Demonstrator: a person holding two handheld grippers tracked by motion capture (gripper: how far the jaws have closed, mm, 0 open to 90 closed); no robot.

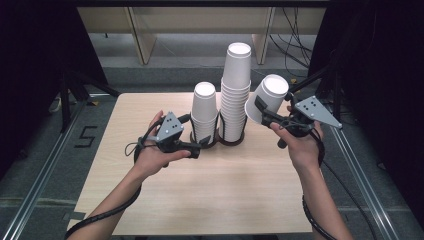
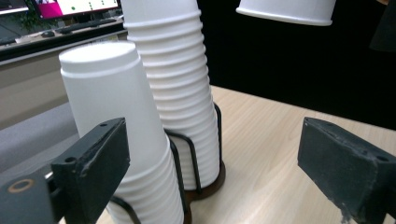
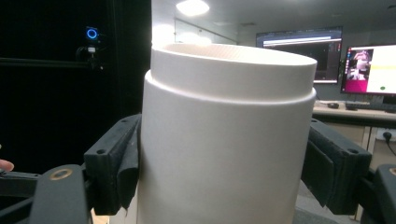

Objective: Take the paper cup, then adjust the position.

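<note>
Two stacks of upside-down white paper cups stand in dark wire holders point(image 1: 223, 142) at the table's far middle: a short stack point(image 1: 205, 111) point(image 2: 116, 116) and, to its right, a tall stack point(image 1: 236, 85) point(image 2: 177, 84). My left gripper point(image 1: 201, 148) point(image 2: 215, 168) is low by the short stack's base, open, with nothing between its jaws; the short stack sits just beyond its left jaw. My right gripper point(image 1: 263, 114) point(image 3: 222, 161) is shut on a single white cup point(image 1: 268, 97) point(image 3: 224, 140), held bottom-up and tilted in the air to the right of the tall stack. The cup's rim point(image 2: 287, 11) hangs above.
The light wooden table point(image 1: 210, 195) stretches toward me in front of the holders. Black curtains flank both sides, and cables lie on the floor at the far right point(image 1: 295, 47). Monitors point(image 3: 369, 70) glow in the background of the right gripper view.
</note>
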